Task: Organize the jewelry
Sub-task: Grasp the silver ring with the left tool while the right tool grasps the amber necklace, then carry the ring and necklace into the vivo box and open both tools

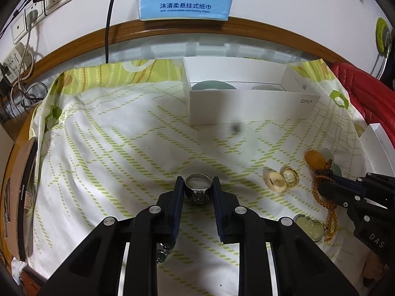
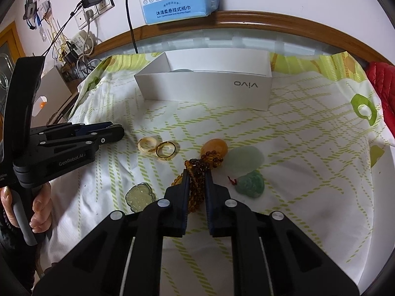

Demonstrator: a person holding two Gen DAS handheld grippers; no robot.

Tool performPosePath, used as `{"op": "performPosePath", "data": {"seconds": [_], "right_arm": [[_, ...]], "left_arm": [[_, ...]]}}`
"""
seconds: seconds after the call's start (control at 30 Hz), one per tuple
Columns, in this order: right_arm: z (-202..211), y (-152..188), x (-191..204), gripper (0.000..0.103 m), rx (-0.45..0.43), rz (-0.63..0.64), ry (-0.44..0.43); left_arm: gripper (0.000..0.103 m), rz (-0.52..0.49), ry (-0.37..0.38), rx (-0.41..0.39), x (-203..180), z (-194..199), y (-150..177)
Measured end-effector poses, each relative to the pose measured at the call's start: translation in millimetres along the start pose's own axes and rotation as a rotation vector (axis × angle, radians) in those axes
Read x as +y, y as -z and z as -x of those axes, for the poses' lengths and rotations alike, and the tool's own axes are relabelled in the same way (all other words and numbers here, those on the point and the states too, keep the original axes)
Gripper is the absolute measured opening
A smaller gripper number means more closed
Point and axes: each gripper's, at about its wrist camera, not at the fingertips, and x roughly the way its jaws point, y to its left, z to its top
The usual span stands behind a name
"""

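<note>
The left hand-held gripper is clamped on a silver ring, held over the cloth at the view's 6 o'clock. The right hand-held gripper is clamped on an amber bead string. At its 11 o'clock lie a cream ring and gold ring, touching. The open white box stands at 12 o'clock; a green pendant lies at 2 o'clock.
</note>
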Motion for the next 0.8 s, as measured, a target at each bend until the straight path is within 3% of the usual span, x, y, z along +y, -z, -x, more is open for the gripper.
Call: {"op": "performPosePath", "data": {"seconds": [0.23, 0.47, 0.67, 0.8], "right_arm": [[15.9, -3.5, -5.6, 0.010, -0.068, -0.028, -0.014], [32.2, -6.8, -17.2, 0.010, -0.128, -0.076, -0.041], [63.3, -27.1, -40.4, 0.010, -0.230, -0.170, -0.061], [90.8, -58.9, -44.2, 0.010, -0.316, -0.183, -0.074]], "left_arm": [[0.023, 0.014, -0.004, -0.076, -2.0, 18.3, -0.7], [0.023, 0.045, 0.010, -0.104, -10.0, 33.1, -11.8], [0.023, 0.010, 0.028, -0.169, -32.4, 53.6, -43.3], [0.023, 0.012, 0.037, -0.235, -40.9, 68.3, -77.2]]}}
